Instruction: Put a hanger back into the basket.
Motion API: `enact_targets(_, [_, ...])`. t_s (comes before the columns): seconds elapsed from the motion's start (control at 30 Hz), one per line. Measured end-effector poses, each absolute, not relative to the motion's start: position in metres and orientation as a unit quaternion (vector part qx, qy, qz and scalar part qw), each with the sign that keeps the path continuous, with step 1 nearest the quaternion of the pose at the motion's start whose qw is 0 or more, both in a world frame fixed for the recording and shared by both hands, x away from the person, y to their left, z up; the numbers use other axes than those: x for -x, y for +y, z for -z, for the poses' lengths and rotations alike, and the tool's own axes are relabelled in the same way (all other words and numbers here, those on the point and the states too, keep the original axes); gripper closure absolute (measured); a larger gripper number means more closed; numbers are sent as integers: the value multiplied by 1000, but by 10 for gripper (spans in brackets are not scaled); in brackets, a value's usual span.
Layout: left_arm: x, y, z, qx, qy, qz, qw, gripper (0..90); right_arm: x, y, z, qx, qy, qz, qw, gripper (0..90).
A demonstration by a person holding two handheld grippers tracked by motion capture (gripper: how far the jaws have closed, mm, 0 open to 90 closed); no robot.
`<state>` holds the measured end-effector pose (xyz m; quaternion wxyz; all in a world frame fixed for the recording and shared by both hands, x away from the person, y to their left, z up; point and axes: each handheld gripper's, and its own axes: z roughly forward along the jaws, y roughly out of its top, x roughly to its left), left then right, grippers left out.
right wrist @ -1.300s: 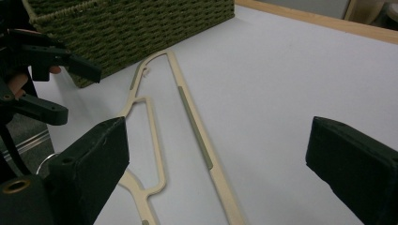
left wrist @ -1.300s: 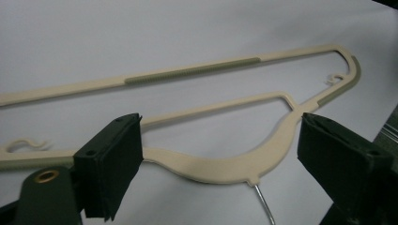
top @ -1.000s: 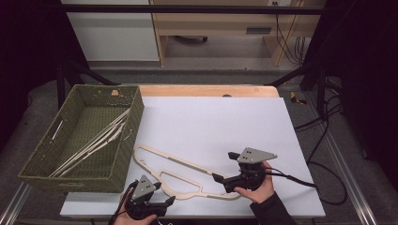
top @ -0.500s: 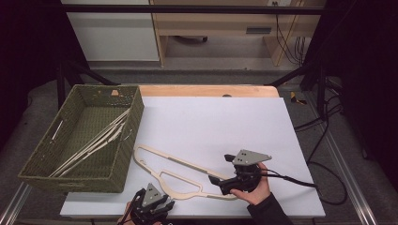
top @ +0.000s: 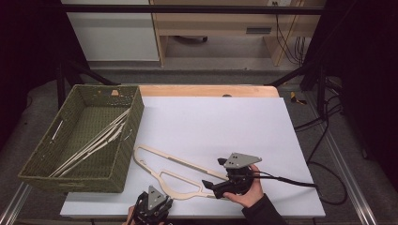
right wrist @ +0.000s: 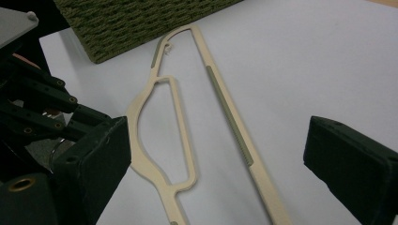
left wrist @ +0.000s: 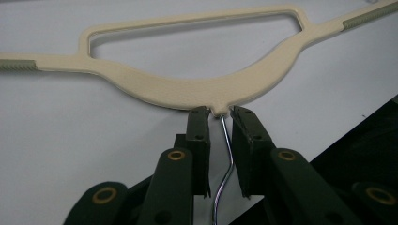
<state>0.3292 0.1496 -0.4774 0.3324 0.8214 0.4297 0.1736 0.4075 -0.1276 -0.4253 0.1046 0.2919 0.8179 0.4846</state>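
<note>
The table (top: 281,140) carries a white sheet, with a green basket (top: 33,176) at its left edge that already holds several pale hangers (top: 94,145). Just right of the basket, 1 more hanger (top: 187,165) lies flat on the sheet, its metal hook (left wrist: 226,154) pointing toward the person.

The step in hand looks like taking hold of this hanger to move it into the basket. The left gripper (left wrist: 220,117) has just been closing, its jaws now narrow on either side of the hook wire, seemingly not quite pinching it. The right gripper (right wrist: 211,164) stands wide above the hanger's right arm, holding nothing.

Next, I judge, the left jaws must finish clamping the wire before any lift, or the hanger will swing loose.
</note>
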Motion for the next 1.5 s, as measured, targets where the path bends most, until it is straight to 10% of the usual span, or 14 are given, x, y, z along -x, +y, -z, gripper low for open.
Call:
enact_targets(0.87, [-334, 162, 461, -813, 430, -152, 362, 886, -400, -72, 451, -237, 856, -456, 53, 140])
enact_targets(1.5, [-339, 164, 446, -820, 417, -150, 363, 900, -405, -37, 475, -190, 891, -410, 50, 424])
